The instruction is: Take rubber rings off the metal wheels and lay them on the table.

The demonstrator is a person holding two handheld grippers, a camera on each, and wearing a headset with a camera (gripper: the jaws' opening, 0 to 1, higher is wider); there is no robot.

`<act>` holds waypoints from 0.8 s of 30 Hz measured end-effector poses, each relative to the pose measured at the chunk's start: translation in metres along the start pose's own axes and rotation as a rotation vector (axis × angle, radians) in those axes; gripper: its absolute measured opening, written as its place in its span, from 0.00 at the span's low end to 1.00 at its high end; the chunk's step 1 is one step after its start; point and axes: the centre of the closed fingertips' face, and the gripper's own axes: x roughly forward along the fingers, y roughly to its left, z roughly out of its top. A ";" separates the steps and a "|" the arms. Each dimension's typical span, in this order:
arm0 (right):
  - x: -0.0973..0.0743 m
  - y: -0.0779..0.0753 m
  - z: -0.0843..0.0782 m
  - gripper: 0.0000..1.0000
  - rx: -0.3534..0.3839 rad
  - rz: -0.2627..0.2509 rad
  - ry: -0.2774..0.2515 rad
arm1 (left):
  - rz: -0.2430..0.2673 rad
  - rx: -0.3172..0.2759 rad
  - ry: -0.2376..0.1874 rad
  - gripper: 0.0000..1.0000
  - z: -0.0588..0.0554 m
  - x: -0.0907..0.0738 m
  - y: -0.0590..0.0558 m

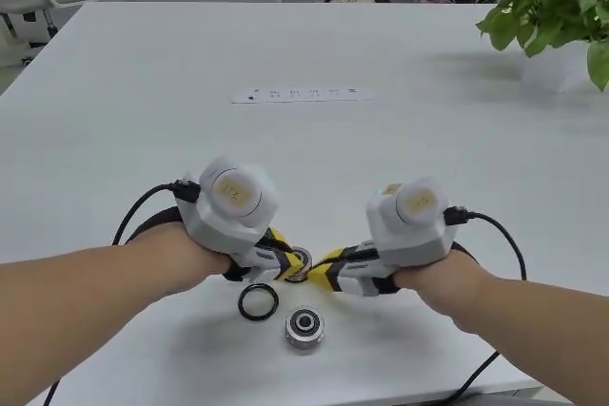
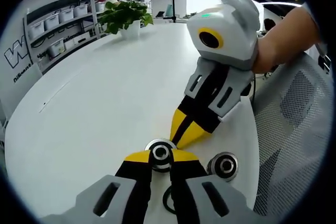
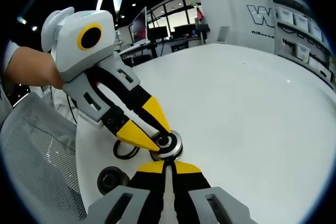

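Note:
A metal wheel (image 1: 298, 264) with a dark rubber ring around its rim sits between both grippers near the table's front edge. My left gripper (image 2: 160, 157) is shut on this wheel (image 2: 160, 152), one yellow tip on each side. My right gripper (image 3: 167, 167) meets the wheel (image 3: 168, 144) from the opposite side, its jaws shut at the rim, apparently pinching the ring. A loose black rubber ring (image 1: 258, 300) lies flat on the table just in front of the left gripper (image 1: 285, 265). A second metal wheel (image 1: 304, 326) lies nearer the edge, in front of the right gripper (image 1: 315, 271).
The white table (image 1: 304, 140) stretches far back, with a strip of power sockets (image 1: 302, 94) set in its middle. A potted plant (image 1: 552, 7) stands at the back right. Black cables (image 1: 133, 216) trail from both grippers. A mesh chair (image 2: 294, 129) stands by the front edge.

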 end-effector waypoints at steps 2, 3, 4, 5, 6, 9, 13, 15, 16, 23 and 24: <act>0.000 0.000 0.000 0.01 0.021 -0.001 -0.001 | 0.001 0.001 0.000 0.08 0.000 0.000 0.000; 0.000 0.000 0.000 0.00 0.028 -0.003 0.000 | 0.001 0.001 0.000 0.08 0.000 0.000 0.000; 0.000 0.000 0.000 0.00 0.037 -0.004 -0.001 | 0.001 0.001 0.000 0.08 0.000 0.000 0.000; 0.000 -0.001 0.000 0.00 0.047 -0.004 -0.002 | 0.001 0.001 0.000 0.08 0.000 0.000 0.000; 0.000 -0.001 0.000 0.00 0.064 -0.003 -0.005 | 0.002 0.000 0.000 0.08 0.000 0.000 0.000; 0.000 -0.002 0.000 0.00 0.192 0.007 -0.023 | 0.003 -0.001 0.000 0.08 0.000 0.000 0.001; -0.003 -0.003 0.001 0.00 0.212 0.013 -0.035 | 0.004 0.000 0.000 0.08 0.000 0.000 0.001; -0.003 -0.003 0.002 0.00 0.221 0.014 -0.040 | 0.004 0.000 0.000 0.08 0.001 0.000 0.001; -0.004 -0.003 0.002 0.00 0.237 0.017 -0.043 | 0.004 0.000 0.000 0.08 0.000 0.000 0.001; -0.008 -0.007 0.007 0.00 0.265 0.006 -0.080 | 0.005 0.002 0.000 0.08 0.000 0.000 0.001; -0.009 -0.010 0.009 0.00 0.276 0.004 -0.089 | 0.006 0.002 0.000 0.08 0.000 0.000 0.001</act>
